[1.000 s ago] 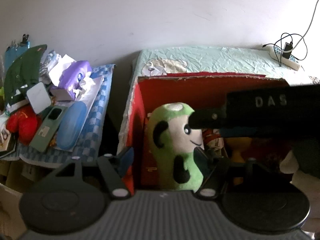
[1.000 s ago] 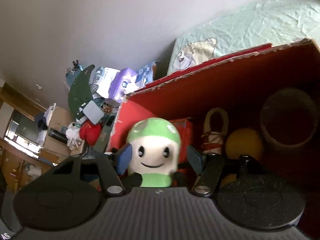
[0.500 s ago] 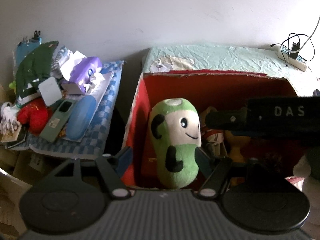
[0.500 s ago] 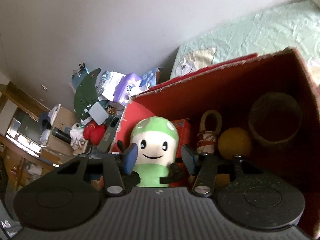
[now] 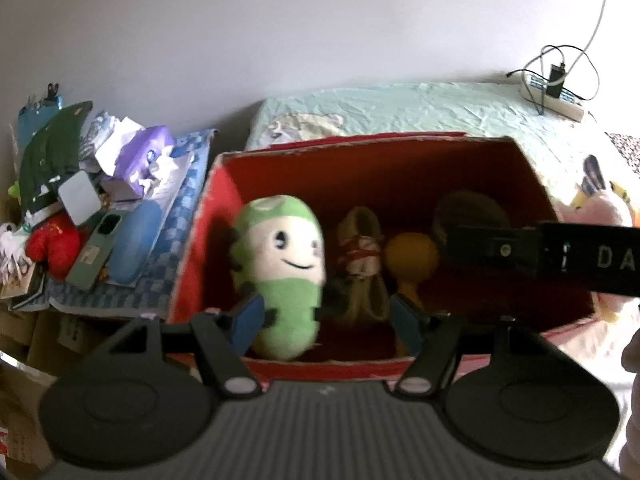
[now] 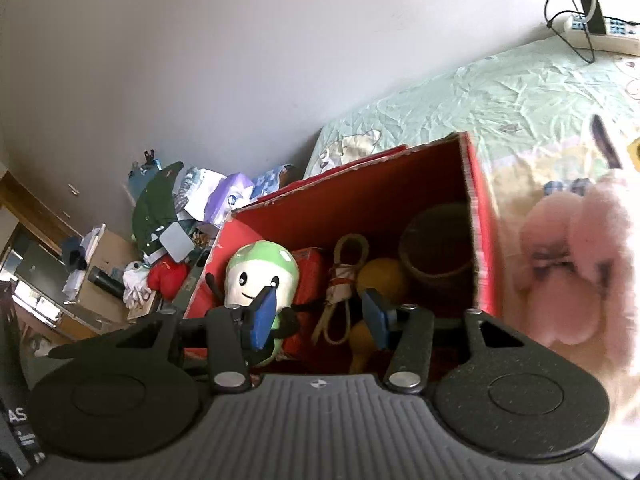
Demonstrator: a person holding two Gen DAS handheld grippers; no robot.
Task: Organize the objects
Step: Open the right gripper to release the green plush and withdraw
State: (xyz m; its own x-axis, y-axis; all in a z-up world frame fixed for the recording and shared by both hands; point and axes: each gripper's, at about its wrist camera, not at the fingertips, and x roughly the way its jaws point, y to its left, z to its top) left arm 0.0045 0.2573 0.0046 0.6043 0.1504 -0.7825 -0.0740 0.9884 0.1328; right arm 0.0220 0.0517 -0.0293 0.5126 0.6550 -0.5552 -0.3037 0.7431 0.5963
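A: In the left wrist view the camera has drawn back since a second ago. The red box (image 5: 400,168) now shows whole, and the green mushroom plush (image 5: 280,272) faces front instead of sideways.

B: And the left gripper (image 5: 326,320)?

A: Its jaws stand part open. The plush sits at 11 o'clock from them, close by the left pad, but I see no pad pressing on it. I read it as standing in the box, at the 9 o'clock end. Next come a rope-tied bundle (image 5: 360,252), a yellow gourd (image 5: 410,256) and a woven basket (image 5: 468,210), partly hidden by the right tool crossing in from 3 o'clock.

B: The right wrist view?

A: It has backed off too. The right gripper (image 6: 320,316) has just been closing its jaws, yet the gap between them is bare; the plush (image 6: 260,272) lies at 10 o'clock, behind the left pad. So nothing is held.

B: How far along, then?

A: Four things are already in the box (image 6: 380,196). A pink plush (image 6: 572,264) lies outside it on the bed (image 6: 520,92) at 3 o'clock, and a cluttered pile (image 6: 172,216) sits at 9 o'clock. I judge the pink plush is the likely next pick.
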